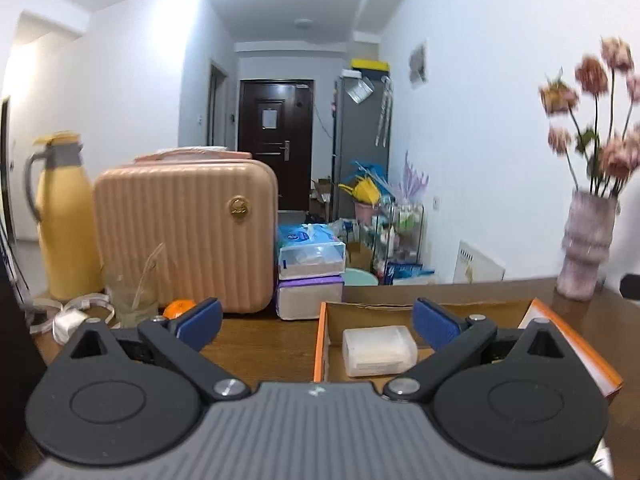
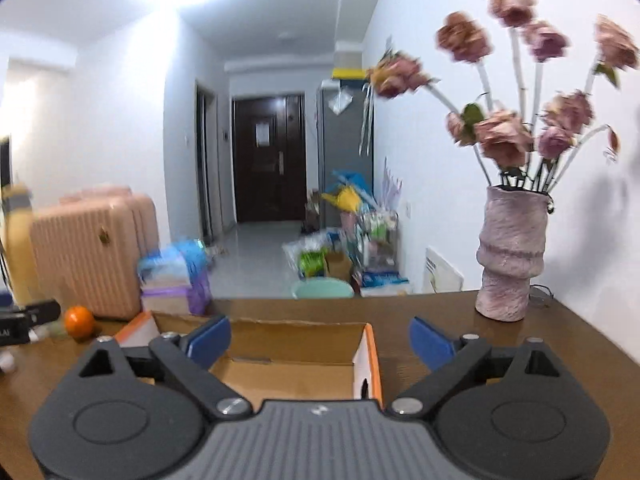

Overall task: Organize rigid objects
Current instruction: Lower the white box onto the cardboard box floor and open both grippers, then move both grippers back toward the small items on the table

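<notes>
Both grippers fill the foreground, and both stand wide apart with nothing between the blue pads. Left gripper (image 1: 316,322) hangs over the near-left corner of the box (image 1: 322,344), an open cardboard tray with orange outer walls sitting on the brown table (image 1: 260,344). Its left pad (image 1: 200,322) is outside the box wall, its right pad (image 1: 434,326) is over the inside. Between them, lying on the box floor, is the clear case (image 1: 378,350), a small frosted plastic container, untouched and free of both pads.

Over to the right gripper (image 2: 320,340): released too, straddling the box's right wall (image 2: 370,364), left pad (image 2: 210,340) above the interior, right pad (image 2: 432,346) over bare table. From this view the stretch of box floor that shows is bare cardboard; the case is hidden here.

Left of the box, an orange (image 1: 180,308) sits on the table just in front of a ribbed pink suitcase (image 1: 186,240). Beside that, a yellow thermos (image 1: 64,220) and a glass (image 1: 132,300) with something thin leaning in it. Stacked tissue packs (image 1: 310,276) stand right of the suitcase. At the table's far right, a pale purple vase (image 2: 510,256) of pink flowers (image 2: 504,136), blurred. Beyond, a hallway runs to a dark door (image 1: 276,140).
</notes>
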A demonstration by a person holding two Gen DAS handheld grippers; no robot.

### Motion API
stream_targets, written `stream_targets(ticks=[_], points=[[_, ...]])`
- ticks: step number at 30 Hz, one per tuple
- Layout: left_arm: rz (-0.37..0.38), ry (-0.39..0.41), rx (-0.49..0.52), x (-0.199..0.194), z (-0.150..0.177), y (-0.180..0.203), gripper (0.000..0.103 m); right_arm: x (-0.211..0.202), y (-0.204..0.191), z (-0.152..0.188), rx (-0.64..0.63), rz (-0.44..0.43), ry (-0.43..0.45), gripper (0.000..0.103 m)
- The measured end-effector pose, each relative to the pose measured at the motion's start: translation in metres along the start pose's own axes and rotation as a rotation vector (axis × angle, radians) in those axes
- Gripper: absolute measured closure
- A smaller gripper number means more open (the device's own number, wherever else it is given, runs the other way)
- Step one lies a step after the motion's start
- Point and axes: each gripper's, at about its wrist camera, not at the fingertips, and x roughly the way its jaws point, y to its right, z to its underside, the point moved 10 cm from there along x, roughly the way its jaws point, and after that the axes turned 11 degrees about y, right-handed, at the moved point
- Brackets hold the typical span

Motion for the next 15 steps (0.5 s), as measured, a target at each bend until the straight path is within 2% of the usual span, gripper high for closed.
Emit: stream_targets(ticks=[5,9,12,15], points=[[-0.01,0.021,-0.066,-0.026,0.0,-0.012,0.0,-0.03,-0.003,0.004,0.031,-0.02,0.055,0.006],[0.009,0.049,-0.036,-0.05,-0.003,-0.013,0.0,-0.059,-0.014,0.009,-0.045,-0.025,0.066,0.006],[0.032,0.088,0.0,-0.085,-0.006,-0.016,0.0,-0.091,-0.027,0.013,-0.129,-0.031,0.103,0.006],[0.042,0.137,-0.02,-0.135,-0.002,-0.024,0.0,-0.13,-0.038,0.023,-0.173,-0.046,0.136,0.004]])
